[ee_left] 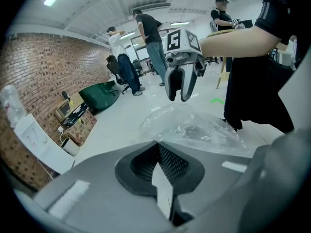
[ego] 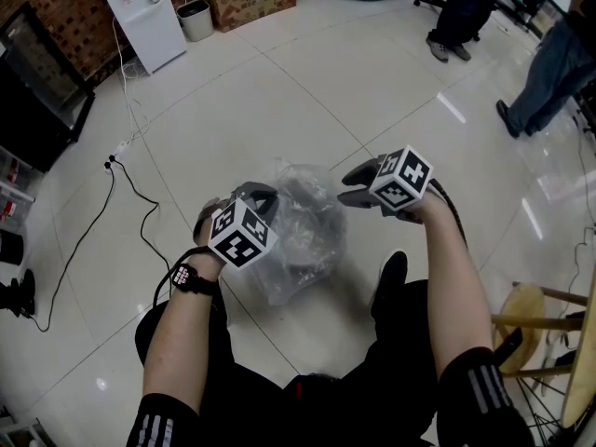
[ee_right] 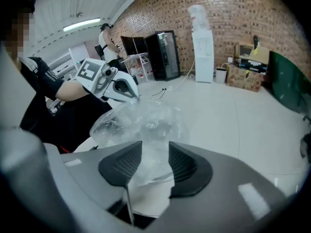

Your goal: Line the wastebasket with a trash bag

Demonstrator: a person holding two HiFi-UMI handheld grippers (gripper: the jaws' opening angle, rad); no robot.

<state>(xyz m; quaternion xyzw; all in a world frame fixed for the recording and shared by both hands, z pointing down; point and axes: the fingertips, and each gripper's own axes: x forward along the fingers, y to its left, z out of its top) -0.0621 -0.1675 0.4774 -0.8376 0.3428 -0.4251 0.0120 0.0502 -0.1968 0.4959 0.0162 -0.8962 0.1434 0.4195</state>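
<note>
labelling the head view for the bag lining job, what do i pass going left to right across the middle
floor cable -> left tool -> clear trash bag -> right tool -> wooden stool

The left claw (ego: 262,196) points steeply down in front of the person, its jaws pressed together on the edge of the trash bag (ego: 307,226), with the bare left forearm (ego: 182,329) stretched forward behind it. The right claw (ego: 358,185) is held a little higher across from it, tilted down toward the left. Its jaws stand apart and pinch nothing, and the right forearm (ego: 456,277) is extended.
</note>
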